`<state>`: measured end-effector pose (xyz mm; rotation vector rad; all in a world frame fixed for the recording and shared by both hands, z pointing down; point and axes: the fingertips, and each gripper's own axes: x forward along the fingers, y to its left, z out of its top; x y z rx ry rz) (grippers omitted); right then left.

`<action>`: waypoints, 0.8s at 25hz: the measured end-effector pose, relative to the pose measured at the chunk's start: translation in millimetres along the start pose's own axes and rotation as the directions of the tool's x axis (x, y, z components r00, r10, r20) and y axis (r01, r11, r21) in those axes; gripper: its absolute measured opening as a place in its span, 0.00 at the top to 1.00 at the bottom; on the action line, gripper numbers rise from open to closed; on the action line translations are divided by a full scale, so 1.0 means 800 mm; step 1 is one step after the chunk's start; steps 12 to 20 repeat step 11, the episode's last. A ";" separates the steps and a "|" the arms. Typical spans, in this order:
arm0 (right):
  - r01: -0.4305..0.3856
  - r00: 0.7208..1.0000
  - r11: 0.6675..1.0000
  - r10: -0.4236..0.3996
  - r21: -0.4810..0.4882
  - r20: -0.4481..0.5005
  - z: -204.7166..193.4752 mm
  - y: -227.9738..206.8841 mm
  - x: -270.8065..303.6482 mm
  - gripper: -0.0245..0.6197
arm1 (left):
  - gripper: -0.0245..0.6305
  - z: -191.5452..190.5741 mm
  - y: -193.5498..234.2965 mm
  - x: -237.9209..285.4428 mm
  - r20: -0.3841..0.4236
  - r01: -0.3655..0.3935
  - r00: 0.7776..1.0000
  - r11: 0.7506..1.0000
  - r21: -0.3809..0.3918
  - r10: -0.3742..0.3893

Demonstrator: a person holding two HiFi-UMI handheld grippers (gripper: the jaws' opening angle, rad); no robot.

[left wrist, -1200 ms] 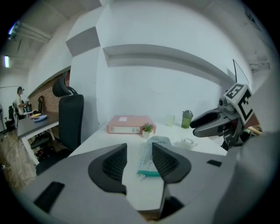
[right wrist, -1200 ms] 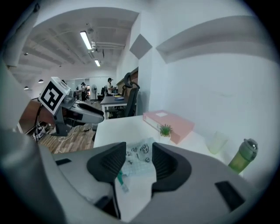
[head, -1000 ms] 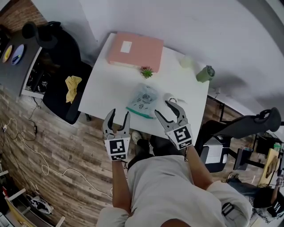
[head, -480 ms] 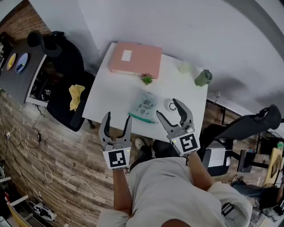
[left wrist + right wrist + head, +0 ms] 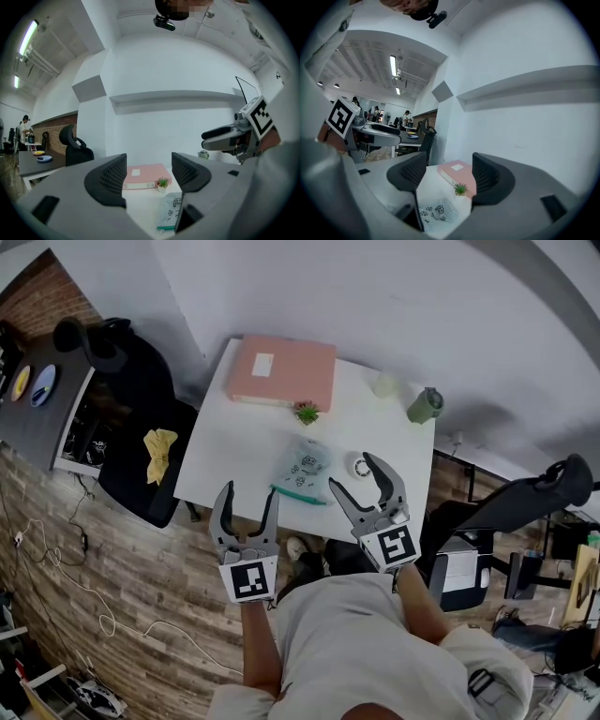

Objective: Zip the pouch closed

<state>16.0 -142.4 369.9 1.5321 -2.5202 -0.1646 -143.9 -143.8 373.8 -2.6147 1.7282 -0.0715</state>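
No word, number or brand is legible. The cubes of the left tongs point(image 5: 248, 491) and the right tongs point(image 5: 351, 471) each bear a black-and-white square code, the left marker point(image 5: 248, 580) and the right marker point(image 5: 395, 547), patterns without letters. The white label point(image 5: 262, 362) on the pink binder point(image 5: 300, 376) and the dark printed figures on the pouch point(image 5: 305, 465) are too small to read.
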 end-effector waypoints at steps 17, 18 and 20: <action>0.019 1.000 1.000 -0.019 0.017 0.023 0.000 -0.019 -0.009 0.51 | 0.51 0.007 -0.028 0.017 0.017 0.031 0.999 0.999 0.018 -0.031; 0.019 1.000 1.000 -0.019 0.017 0.023 0.000 -0.019 -0.009 0.51 | 0.51 0.007 -0.028 0.017 0.017 0.031 0.999 0.999 0.018 -0.031; 0.019 1.000 1.000 -0.019 0.017 0.023 0.000 -0.019 -0.009 0.51 | 0.51 0.007 -0.028 0.017 0.017 0.031 0.999 0.999 0.018 -0.031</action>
